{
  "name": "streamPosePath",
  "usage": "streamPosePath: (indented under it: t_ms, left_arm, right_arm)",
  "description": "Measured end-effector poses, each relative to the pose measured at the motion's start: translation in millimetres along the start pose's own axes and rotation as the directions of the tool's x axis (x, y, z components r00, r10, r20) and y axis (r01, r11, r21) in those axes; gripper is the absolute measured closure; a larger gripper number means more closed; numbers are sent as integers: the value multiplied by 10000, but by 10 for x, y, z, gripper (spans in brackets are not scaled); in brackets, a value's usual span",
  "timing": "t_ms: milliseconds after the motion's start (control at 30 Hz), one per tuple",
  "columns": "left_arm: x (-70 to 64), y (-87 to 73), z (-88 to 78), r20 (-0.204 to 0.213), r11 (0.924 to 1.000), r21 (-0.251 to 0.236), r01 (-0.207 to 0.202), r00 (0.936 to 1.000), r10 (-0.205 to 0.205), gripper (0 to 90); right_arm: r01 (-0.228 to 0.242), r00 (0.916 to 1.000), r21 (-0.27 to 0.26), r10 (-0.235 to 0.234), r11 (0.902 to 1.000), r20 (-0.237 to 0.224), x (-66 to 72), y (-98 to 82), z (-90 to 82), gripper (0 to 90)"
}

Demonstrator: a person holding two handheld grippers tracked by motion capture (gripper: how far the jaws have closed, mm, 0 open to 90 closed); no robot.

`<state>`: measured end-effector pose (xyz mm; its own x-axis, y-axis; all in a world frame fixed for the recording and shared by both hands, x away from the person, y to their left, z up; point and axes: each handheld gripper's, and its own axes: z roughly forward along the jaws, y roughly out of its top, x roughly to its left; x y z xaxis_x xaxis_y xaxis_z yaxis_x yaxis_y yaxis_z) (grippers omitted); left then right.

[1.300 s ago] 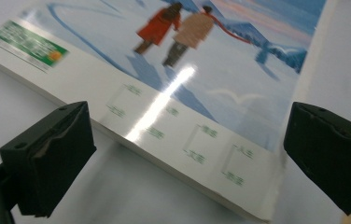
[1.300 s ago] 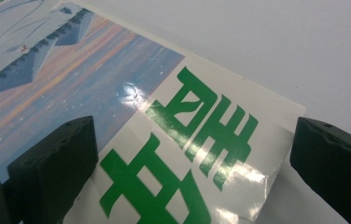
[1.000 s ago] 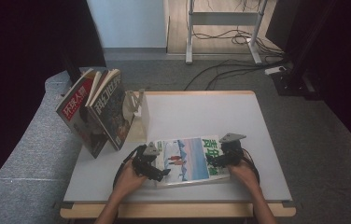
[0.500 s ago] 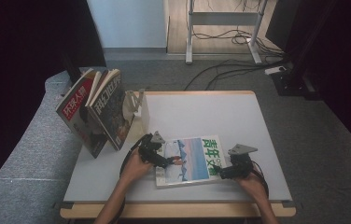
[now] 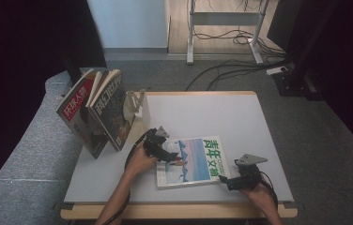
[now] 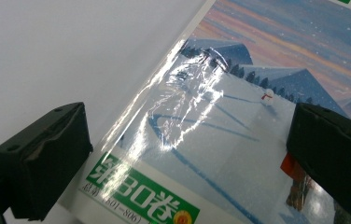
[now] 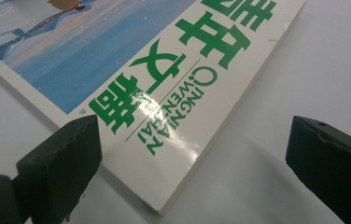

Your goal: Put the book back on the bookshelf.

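- Far half and right side of the surface (image 5: 212, 112): bare, open to passage.
- Left edge: upright books (image 5: 95, 112) and a white stand (image 5: 137, 110) block approach there.
- Centre-front: flat magazine (image 5: 191, 159) occupies the area; left gripper (image 5: 163, 149) over its left end, right gripper (image 5: 235, 180) at its near right corner, fingers spread.
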<state>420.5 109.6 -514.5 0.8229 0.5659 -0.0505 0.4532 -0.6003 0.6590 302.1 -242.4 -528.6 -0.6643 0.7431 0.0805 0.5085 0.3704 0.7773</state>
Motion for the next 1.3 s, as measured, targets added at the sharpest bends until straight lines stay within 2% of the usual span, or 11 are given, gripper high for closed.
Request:
streamPosePath:
  t_ms: [167, 367, 533, 767, 1300]
  left_arm:
    - [19, -14, 11, 155, 9999, -85, 123, 9998, -122, 0]
    - [8, -42, -1, 84, 9996, -237, 120, 9999, -118, 0]
    - [-16, -49, -19, 1, 9995, -147, 287, 9996, -287, 9]
    - [-64, -161, -120, -47, 9991, -235, 354, 9994, -355, 37]
    - [-207, -340, -281, -29, 9988, -62, 496, 9988, -496, 36]
  right_arm:
    - [150, 9999, 187, -149, 9997, -60, 37, -32, -21, 34]
    - [442, 9985, 308, -451, 9985, 294, 58, -56, -1, 19]
    - [533, 9975, 272, -545, 9982, 458, 57, -62, -2, 13]
    - [117, 9962, 244, -138, 9996, 857, -37, -55, 12, 0]
    - [-233, 9868, 225, 194, 9995, 1610, -260, 53, 107, 0]
